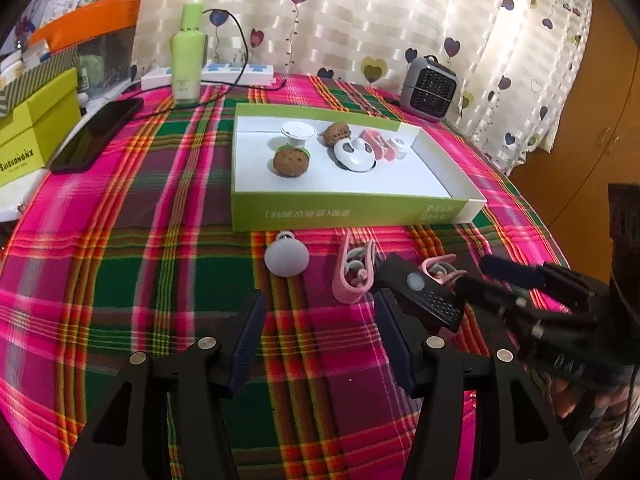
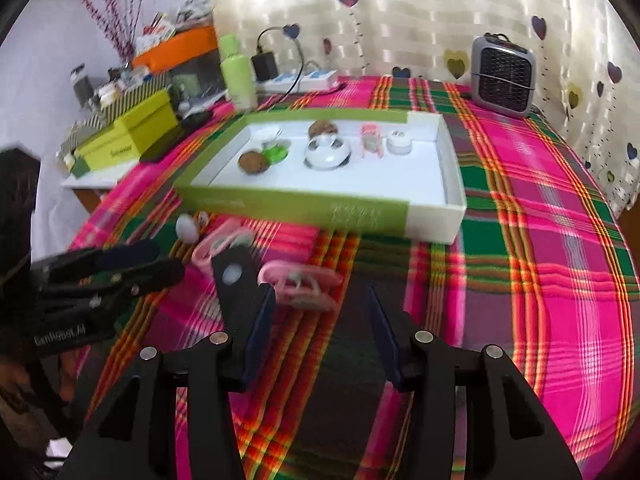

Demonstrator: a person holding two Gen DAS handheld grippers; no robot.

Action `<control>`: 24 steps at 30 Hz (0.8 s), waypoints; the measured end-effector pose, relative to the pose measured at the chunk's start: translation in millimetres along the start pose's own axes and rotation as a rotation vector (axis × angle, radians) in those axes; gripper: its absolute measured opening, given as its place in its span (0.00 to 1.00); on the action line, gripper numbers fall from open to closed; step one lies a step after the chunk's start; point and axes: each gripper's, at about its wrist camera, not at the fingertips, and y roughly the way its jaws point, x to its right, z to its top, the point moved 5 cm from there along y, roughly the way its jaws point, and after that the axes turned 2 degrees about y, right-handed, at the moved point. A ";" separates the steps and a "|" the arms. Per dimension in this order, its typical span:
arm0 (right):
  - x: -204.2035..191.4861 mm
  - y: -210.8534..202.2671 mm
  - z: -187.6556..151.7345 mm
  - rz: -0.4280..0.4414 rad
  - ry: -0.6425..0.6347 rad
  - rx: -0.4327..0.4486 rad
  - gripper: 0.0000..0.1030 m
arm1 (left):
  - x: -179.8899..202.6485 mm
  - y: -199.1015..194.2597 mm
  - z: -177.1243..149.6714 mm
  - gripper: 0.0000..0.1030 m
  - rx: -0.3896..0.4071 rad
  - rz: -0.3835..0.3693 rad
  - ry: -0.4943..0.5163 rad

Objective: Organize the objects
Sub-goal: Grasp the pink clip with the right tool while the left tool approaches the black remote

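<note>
A black remote was seen lying on the surface just before the box, its long axis slanted, between both tools, nearer the right tool, which, like the left tool, was held half-wide and empty.

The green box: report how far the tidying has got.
Done: the green box already holds two brown balls, a white lid, a pink item and small jars. In hand: nothing; both claws are empty. Left: the grey ball, two pink clips and the black remote on the cloth.
</note>
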 end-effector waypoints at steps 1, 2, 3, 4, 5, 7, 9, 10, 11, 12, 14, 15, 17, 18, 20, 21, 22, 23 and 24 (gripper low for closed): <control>-1.1 -0.6 -1.7 0.006 0.005 -0.001 0.47 | 0.4 0.2 -0.2 0.54 -0.001 0.002 0.002; -1.8 -1.4 -3.1 0.018 0.016 -0.003 0.47 | 0.3 0.1 -0.1 0.54 -0.001 0.006 0.004; -2.7 -2.4 -3.9 0.046 0.039 -0.006 0.47 | 0.7 -0.6 0.2 0.54 0.001 0.009 0.005; -3.4 -2.8 -4.7 0.061 0.048 -0.007 0.47 | 0.7 -1.2 0.6 0.54 0.002 0.009 0.004; -5.5 -2.4 -6.1 0.084 0.054 -0.013 0.47 | 0.7 -2.0 0.8 0.54 0.003 0.007 0.001; -11.1 -1.3 -8.5 0.111 0.048 -0.021 0.47 | 0.5 -3.5 1.8 0.54 0.006 0.009 -0.002; -16.5 -0.9 -7.8 0.116 0.033 -0.024 0.47 | 1.5 -3.9 2.9 0.54 0.008 0.010 -0.005; -18.9 -0.3 -7.8 0.127 0.030 -0.028 0.47 | 2.3 -3.7 3.4 0.54 0.007 0.009 -0.005; -22.7 0.7 -8.4 0.159 0.027 -0.038 0.47 | 3.3 -3.7 3.5 0.54 0.007 0.008 -0.005; -25.0 0.8 -9.7 0.181 0.024 -0.048 0.47 | 4.3 -3.7 3.8 0.54 0.007 0.007 -0.004; -31.1 0.7 -11.7 0.218 -0.007 -0.061 0.47 | 6.4 -3.7 3.6 0.54 0.007 0.005 -0.003; -30.9 -1.6 -11.5 0.202 -0.034 -0.050 0.47 | 6.9 -3.8 3.5 0.54 0.005 0.002 -0.005; -23.3 -8.3 -8.4 0.172 -0.050 -0.017 0.47 | 8.0 -4.1 3.4 0.54 0.004 0.000 -0.004; -17.6 -13.1 -5.6 0.171 -0.047 0.004 0.47 | 8.6 -4.3 3.5 0.54 0.005 0.000 -0.003; -4.2 -19.1 1.3 0.146 -0.042 0.039 0.47 | 9.0 -4.5 3.9 0.54 0.007 0.000 -0.005; 2.7 -20.0 4.6 0.121 -0.047 0.052 0.47 | 9.3 -4.5 3.9 0.54 0.007 -0.001 -0.008; 7.9 -18.9 7.0 0.091 -0.054 0.055 0.47 | 9.8 -4.4 4.0 0.54 0.007 -0.002 -0.009; 12.2 -17.0 8.9 0.062 -0.065 0.048 0.47 | 11.0 -4.3 3.7 0.54 0.007 -0.004 -0.007; 14.0 -13.3 10.9 0.047 -0.091 0.033 0.47 | 12.0 -4.4 3.4 0.54 0.007 -0.004 -0.005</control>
